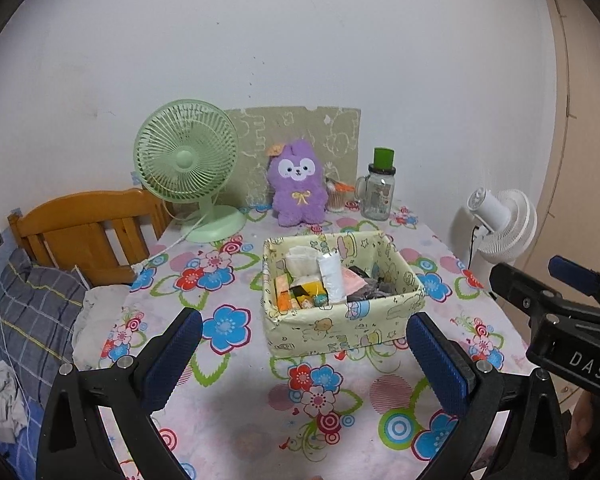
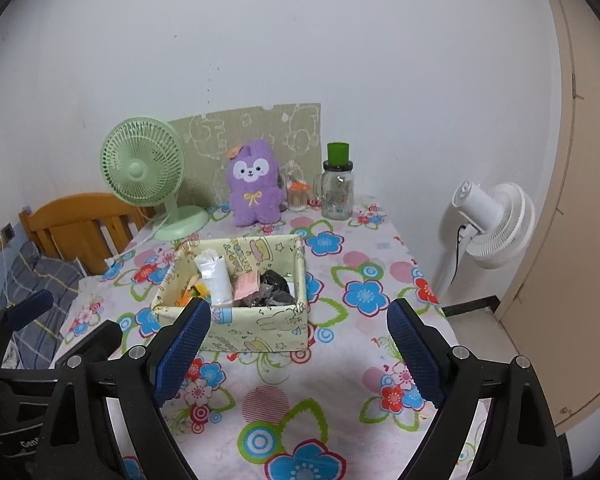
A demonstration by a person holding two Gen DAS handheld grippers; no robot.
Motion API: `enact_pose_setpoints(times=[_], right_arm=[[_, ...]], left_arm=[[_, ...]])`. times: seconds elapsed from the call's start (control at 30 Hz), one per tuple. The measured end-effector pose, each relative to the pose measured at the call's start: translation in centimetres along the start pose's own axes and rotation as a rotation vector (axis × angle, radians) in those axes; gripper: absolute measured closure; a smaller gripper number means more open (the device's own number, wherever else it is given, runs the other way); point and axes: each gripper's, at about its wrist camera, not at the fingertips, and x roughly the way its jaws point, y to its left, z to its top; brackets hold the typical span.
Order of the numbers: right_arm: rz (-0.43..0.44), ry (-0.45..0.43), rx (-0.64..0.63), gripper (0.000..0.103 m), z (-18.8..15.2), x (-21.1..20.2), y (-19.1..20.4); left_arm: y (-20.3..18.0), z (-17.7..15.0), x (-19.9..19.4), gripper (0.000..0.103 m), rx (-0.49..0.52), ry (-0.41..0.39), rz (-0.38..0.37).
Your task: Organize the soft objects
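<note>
Floral table (image 1: pixel 236 420): box (image 1: pixel 340 322) beyond hand-held gripper (image 1: pixel 304 338).

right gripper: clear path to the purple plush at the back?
Probably not straight ahead: the right gripper, open and empty, faces the storage box, which sits in front of the purple plush. Going over it looks free.

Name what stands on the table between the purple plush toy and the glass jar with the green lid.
A small clear container with an orange top stands between the purple plush toy and the glass jar, clearest in the right wrist view.

Left gripper (image 1: pixel 304 344) hangs tilted downward, jaws wide apart, nothing between them. Right gripper (image 2: pixel 300 340), at its 3 o'clock, likewise gapes empty.
</note>
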Motion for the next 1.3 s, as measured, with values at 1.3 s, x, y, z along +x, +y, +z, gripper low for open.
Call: enact_pose_setpoints(times=[1.3], right_arm=[[0.01,-0.051,-0.004,0.009,-0.1,-1.8,0.5]], left_arm=[[0.0,0.4,-2.6,0.0,0.003,-0.068,0.018]])
